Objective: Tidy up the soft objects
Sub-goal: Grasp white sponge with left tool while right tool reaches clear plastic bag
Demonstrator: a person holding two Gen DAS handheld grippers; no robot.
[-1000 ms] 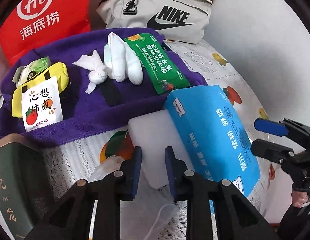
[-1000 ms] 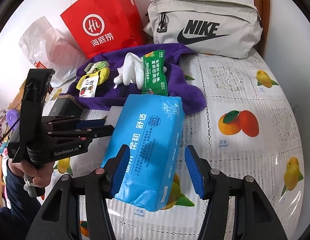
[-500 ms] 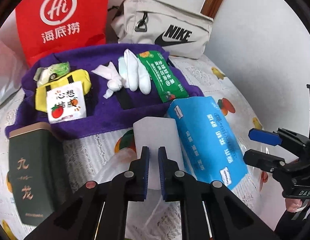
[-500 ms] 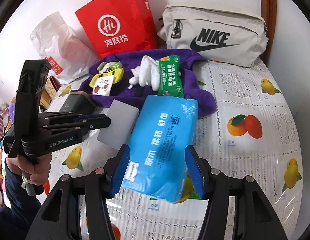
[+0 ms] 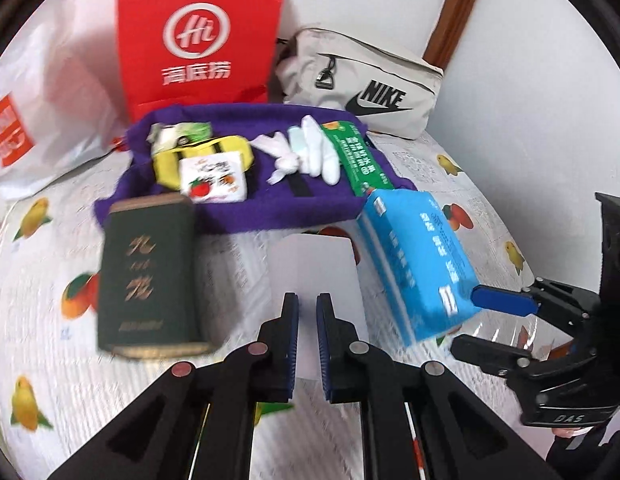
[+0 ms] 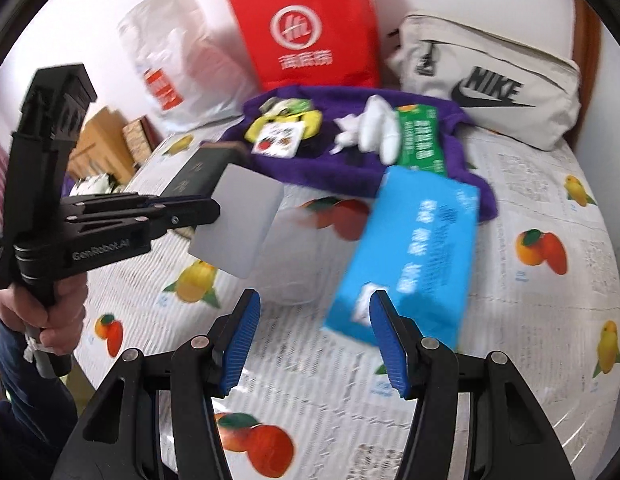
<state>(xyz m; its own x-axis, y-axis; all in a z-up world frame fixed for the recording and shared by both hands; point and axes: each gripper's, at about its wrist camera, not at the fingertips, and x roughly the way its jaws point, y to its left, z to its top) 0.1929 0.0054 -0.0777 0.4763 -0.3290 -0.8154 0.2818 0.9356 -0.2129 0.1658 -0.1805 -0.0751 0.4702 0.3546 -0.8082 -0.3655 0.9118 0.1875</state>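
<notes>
Fruit-print tablecloth (image 6: 530,200): my left gripper (image 5: 307,312) pinches the white sheet (image 5: 314,264); my half-open right gripper (image 6: 312,312) holds nothing, blue tissue pack (image 6: 410,256) lengthwise just ahead-right.

Blue tissue pack (image 6: 410,256) on fruit-patterned tablecloth (image 6: 550,320).
</notes>
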